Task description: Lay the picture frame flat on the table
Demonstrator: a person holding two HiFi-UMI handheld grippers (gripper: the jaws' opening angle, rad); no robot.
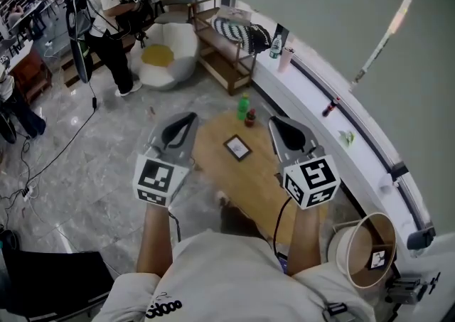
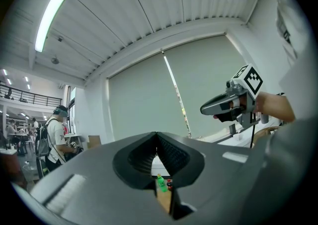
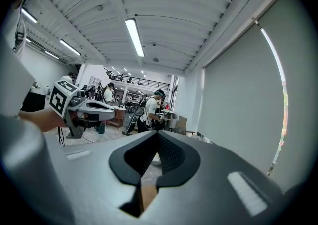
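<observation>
A small dark picture frame (image 1: 237,147) with a pale middle rests on the oval wooden table (image 1: 213,164), and it looks flat and face up. My left gripper (image 1: 186,120) is held level above the table's left edge, with its jaws closed on nothing (image 2: 156,139). Right of the frame, my right gripper (image 1: 276,124) is also held level, tilted slightly down, and shut with nothing in it (image 3: 158,137). Both are well above the frame and apart from it. Each gripper view shows the other gripper off to the side: the right gripper (image 2: 218,107) and the left gripper (image 3: 94,110).
A green bottle (image 1: 243,106) and a small dark bottle (image 1: 250,117) stand at the table's far end. A white ledge (image 1: 320,121) runs along the right. A round bin (image 1: 366,249) is near right. Beyond are a wooden bench (image 1: 227,57), a white chair (image 1: 167,50) and a standing person (image 1: 106,8).
</observation>
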